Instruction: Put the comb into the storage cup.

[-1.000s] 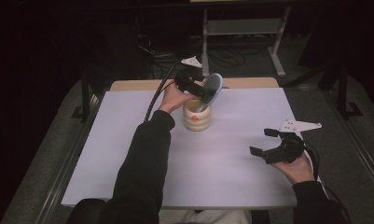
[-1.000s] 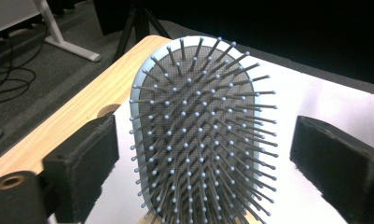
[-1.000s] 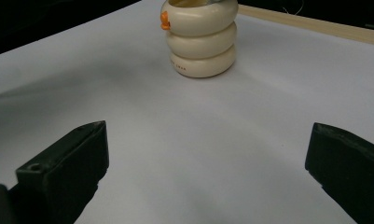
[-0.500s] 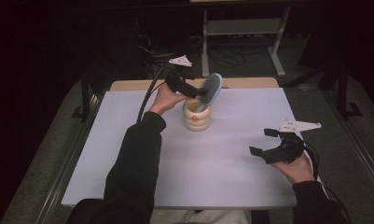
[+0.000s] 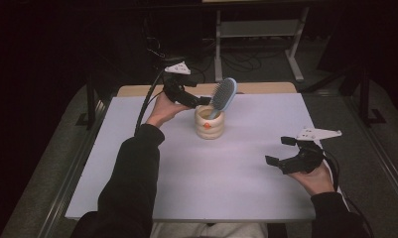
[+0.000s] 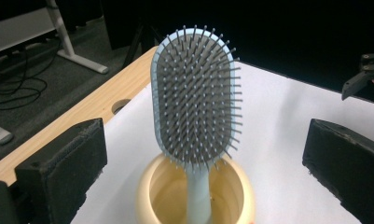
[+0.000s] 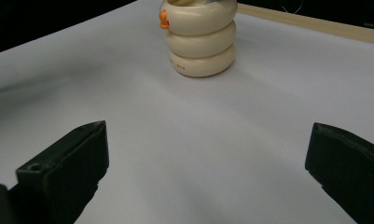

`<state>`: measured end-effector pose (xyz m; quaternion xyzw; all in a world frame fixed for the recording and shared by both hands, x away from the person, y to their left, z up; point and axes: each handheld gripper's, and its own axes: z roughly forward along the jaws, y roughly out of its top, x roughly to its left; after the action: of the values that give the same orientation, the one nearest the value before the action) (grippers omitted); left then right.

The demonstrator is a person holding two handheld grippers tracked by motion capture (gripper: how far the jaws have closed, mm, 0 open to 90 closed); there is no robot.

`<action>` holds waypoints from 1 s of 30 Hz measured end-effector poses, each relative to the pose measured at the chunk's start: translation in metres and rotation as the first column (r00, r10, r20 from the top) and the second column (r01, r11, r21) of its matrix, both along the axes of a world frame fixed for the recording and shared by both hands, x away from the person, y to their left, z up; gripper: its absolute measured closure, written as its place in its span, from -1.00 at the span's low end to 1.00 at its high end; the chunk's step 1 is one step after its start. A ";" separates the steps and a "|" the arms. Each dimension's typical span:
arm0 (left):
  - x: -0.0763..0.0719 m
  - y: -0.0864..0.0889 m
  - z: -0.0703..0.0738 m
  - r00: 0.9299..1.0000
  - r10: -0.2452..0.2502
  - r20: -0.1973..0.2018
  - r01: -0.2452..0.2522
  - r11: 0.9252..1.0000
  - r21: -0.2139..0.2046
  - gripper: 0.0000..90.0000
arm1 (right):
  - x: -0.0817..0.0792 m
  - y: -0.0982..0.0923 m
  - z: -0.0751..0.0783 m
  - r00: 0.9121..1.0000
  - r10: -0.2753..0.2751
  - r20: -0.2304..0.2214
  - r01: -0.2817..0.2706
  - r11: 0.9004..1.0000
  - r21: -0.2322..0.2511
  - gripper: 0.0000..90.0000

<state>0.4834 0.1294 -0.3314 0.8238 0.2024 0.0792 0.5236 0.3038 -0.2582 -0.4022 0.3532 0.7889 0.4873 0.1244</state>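
1. Since a second ago the left gripper [image 5: 199, 100] has drawn back leftward from the hairbrush [image 5: 223, 96]. Then it was at the brush head over the cup; now it sits just left of the cup, with a gap between its tips and the brush.
2. Its jaws have just been opening and now stand wide apart. In the left gripper view the brush rises in the space between the two black pads, clear of both, so nothing is gripped.
3. The hairbrush has stayed where it was: handle down in the cream ribbed cup [image 5: 210, 122], its blue-backed head leaning up and to the right above the rim. In the left gripper view its bristled face [image 6: 195, 95] looks straight at the camera.
4. The cup stands toward the far side of the white table cover [image 5: 226, 183], a little left of centre, with an orange mark on its near side.
5. The right gripper [image 5: 281, 151] has kept its place at the near right, held just above the cover, jaws spread wide and empty. It is well apart from the cup, which its own view shows [image 7: 201, 39] farther off.
6. A strip of bare wooden tabletop [image 5: 266, 88] shows along the far edge of the cover.
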 end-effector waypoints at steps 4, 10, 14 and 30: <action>-0.003 0.008 -0.003 1.000 0.010 0.000 -0.010 1.000 0.000 -1.00 | 0.000 0.001 0.000 1.000 0.000 -0.002 0.000 1.000 -0.001 -1.00; -0.009 0.018 -0.006 1.000 0.018 0.006 -0.018 1.000 -0.007 -1.00 | 0.000 0.000 0.000 1.000 0.000 -0.002 0.000 1.000 -0.001 -1.00; -0.015 0.021 -0.005 1.000 0.008 0.019 -0.008 1.000 0.008 -1.00 | 0.000 0.000 0.000 1.000 0.000 -0.001 0.000 1.000 -0.002 -1.00; -0.037 0.048 -0.011 0.999 0.033 0.032 -0.032 0.999 -0.036 -1.00 | 0.000 0.000 0.000 1.000 -0.006 -0.013 0.006 1.000 0.002 -1.00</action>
<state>0.4463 0.1771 -0.3428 0.8095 0.2087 0.0977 0.5400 0.3040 -0.2585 -0.4027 0.3586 0.7881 0.4856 0.1203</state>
